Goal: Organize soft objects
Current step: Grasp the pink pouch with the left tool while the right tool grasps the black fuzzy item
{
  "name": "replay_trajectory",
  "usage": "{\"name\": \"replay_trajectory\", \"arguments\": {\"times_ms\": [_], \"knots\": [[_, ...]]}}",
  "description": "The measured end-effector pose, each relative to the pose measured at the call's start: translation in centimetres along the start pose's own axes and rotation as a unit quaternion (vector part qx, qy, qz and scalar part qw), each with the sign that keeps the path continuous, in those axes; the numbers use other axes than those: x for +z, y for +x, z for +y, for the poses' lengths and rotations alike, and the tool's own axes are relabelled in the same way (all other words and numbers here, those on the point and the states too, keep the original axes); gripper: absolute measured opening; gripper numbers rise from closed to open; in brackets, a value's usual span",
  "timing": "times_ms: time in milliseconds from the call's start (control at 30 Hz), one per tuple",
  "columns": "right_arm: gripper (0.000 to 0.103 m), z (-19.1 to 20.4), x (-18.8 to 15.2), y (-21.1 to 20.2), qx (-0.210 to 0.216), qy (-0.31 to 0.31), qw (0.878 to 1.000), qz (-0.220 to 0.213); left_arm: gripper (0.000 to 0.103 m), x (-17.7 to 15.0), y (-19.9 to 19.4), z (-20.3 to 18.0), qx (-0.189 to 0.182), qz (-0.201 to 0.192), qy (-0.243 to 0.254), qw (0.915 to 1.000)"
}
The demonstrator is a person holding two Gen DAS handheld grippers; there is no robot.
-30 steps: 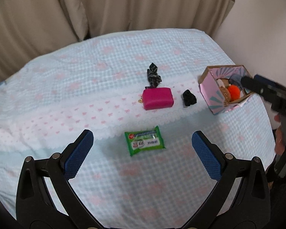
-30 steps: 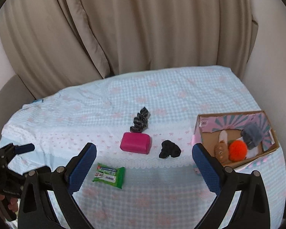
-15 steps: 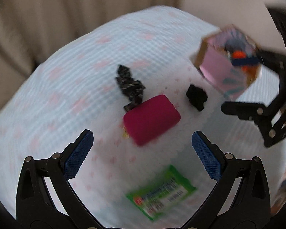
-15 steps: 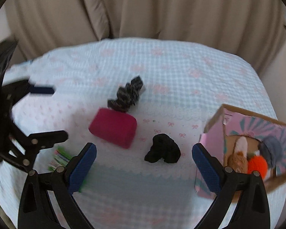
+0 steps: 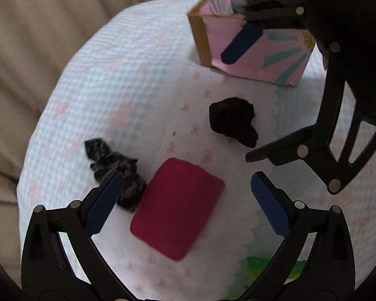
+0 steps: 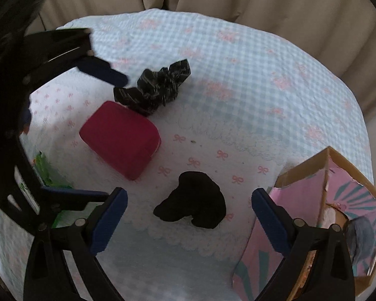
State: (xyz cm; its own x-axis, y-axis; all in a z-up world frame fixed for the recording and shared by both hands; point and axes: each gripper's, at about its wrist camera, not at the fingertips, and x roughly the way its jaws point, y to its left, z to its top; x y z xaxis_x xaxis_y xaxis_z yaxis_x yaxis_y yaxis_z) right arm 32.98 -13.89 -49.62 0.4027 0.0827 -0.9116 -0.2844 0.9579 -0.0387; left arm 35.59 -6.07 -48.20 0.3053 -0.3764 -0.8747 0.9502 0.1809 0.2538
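Note:
A magenta pouch (image 5: 178, 208) lies on the checked tablecloth between the open fingers of my left gripper (image 5: 188, 200), which is empty and just above it. A patterned black scrunchie (image 5: 115, 168) touches the pouch's left side. A plain black scrunchie (image 6: 193, 200) lies between the open fingers of my right gripper (image 6: 189, 213), which is empty. The pouch (image 6: 120, 139) and patterned scrunchie (image 6: 155, 90) lie further left in the right wrist view. The pink cardboard box (image 6: 320, 225) stands at the right and holds soft items.
A green wipes packet (image 5: 270, 268) lies near the table's front edge, also in the right wrist view (image 6: 47, 175). The box (image 5: 253, 40) stands beyond the black scrunchie (image 5: 233, 123). Beige curtains (image 6: 213, 0) hang behind the round table.
Both grippers have moved forward and down towards the table. The left one now frames the magenta pouch, the right one the plain black scrunchie. Both stay open.

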Motion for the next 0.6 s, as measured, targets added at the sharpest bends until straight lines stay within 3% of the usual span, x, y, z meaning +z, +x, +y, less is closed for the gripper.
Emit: {"name": "replay_trajectory", "arguments": {"times_ms": [233, 467, 600], "knots": [[0.092, -0.6, -0.4, 1.8, 0.012, 0.022, 1.0, 0.019, 0.099, 0.2, 3.1, -0.4, -0.02, 0.034, 0.039, 0.9985], [0.091, -1.2, -0.3, 3.3, 0.03, 0.044, 0.998, 0.025, 0.098, -1.7, 5.5, -0.1, -0.036, 0.081, 0.06, 0.9943], [0.071, -1.5, -0.5, 4.5, 0.046, 0.063, 0.996, 0.041, 0.088, -2.0, 5.3, -0.1, -0.044, 0.075, 0.058, 0.9945]]}}
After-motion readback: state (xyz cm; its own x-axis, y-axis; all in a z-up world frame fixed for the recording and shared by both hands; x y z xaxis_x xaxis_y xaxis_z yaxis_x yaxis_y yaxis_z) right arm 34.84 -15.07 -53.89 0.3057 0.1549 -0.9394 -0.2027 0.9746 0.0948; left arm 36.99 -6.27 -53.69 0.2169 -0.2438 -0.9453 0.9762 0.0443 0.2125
